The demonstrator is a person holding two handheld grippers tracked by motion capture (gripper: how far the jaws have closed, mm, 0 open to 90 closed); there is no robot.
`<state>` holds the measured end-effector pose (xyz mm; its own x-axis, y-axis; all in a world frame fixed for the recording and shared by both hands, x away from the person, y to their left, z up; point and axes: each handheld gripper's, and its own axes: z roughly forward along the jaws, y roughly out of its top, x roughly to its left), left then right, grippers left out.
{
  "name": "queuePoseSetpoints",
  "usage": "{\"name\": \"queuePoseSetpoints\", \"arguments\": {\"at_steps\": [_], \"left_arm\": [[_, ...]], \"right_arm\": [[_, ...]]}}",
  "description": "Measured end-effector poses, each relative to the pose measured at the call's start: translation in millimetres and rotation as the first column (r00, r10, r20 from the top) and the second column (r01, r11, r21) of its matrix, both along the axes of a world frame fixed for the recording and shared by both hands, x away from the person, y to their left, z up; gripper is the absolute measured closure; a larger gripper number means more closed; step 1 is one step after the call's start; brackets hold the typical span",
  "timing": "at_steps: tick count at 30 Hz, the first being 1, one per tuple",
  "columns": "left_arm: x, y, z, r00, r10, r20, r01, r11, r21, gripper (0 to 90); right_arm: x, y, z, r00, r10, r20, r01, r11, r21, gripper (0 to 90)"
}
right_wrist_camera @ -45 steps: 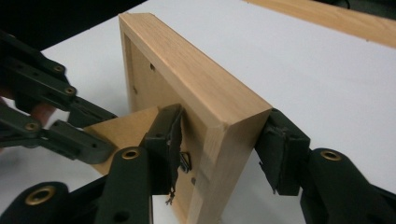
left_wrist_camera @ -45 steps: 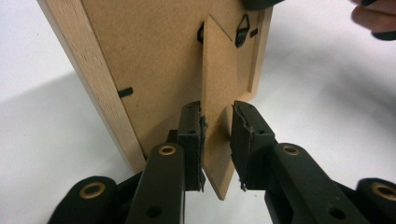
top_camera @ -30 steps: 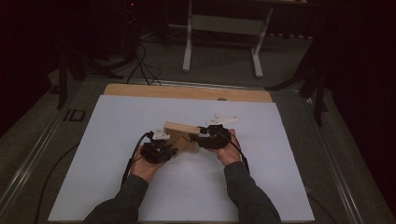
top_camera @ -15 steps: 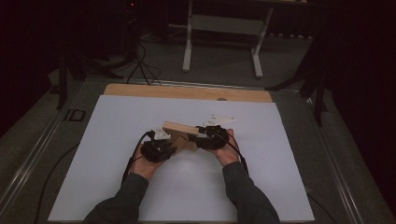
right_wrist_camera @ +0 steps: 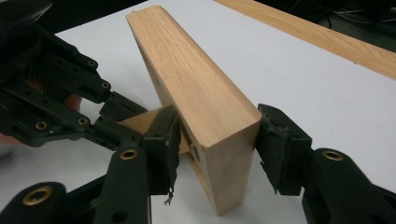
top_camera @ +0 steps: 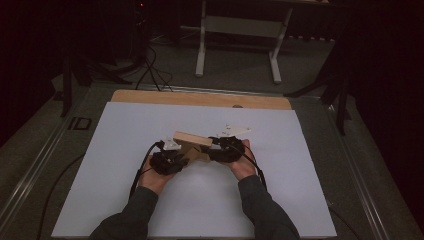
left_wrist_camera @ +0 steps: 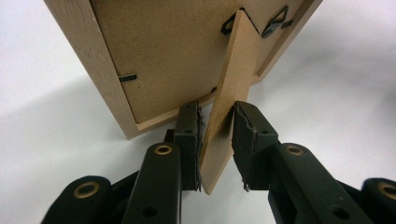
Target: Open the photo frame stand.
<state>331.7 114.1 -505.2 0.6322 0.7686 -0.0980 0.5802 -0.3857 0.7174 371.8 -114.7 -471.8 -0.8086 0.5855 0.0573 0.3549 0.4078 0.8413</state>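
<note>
Standing the wooden picture frame (right_wrist_camera: 196, 116) up mid-table (top_camera: 125, 190), the left tongs (left_wrist_camera: 215, 140) pinch its thin fibreboard easel leg (left_wrist_camera: 229, 102) while the right tongs (right_wrist_camera: 217, 149) clamp the frame's end. Pulling that leg too far could, I'd guess, snap its hinge, or the frame could topple once released.

Picture frame (top_camera: 192, 141) standing near centre of high view, on tabletop (top_camera: 125, 150). Left hand-held gripper (top_camera: 176, 160) sitting at frame's lower left, right hand-held gripper (top_camera: 214, 152) at its right end, frame lying between them. In left gripper view, stand flap (left_wrist_camera: 224, 112) sticking out of frame back toward lower centre, passing between jaws. Trestle legs (top_camera: 237, 30) standing beyond tabletop, top centre.
</note>
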Motion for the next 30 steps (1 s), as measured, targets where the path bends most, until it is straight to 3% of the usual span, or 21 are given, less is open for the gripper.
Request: {"name": "queuePoseSetpoints", "arguments": {"at_steps": [10, 18, 30], "left_arm": [[-1.6, 9.7, -5.9, 0.9984, -0.006, -0.056, 0.0, 0.9944, -0.105, 68.3], [-6.8, 12.9, -8.3, 0.998, -0.017, -0.061, 0.01, 0.9935, -0.113, 66.1], [-16.6, 21.8, -10.3, 0.9975, -0.024, -0.067, 0.015, 0.9908, -0.134, 63.7]], "right_arm": [[-5.6, 4.0, -2.0, 0.9996, 0.029, -0.007, -0.029, 1.0, -0.012, 49.1], [-10.3, 5.0, -3.3, 0.9979, 0.059, -0.026, -0.06, 0.998, -0.017, 45.2], [-18.5, 9.9, -5.1, 0.9968, 0.075, -0.028, -0.077, 0.995, -0.071, 38.6]]}}
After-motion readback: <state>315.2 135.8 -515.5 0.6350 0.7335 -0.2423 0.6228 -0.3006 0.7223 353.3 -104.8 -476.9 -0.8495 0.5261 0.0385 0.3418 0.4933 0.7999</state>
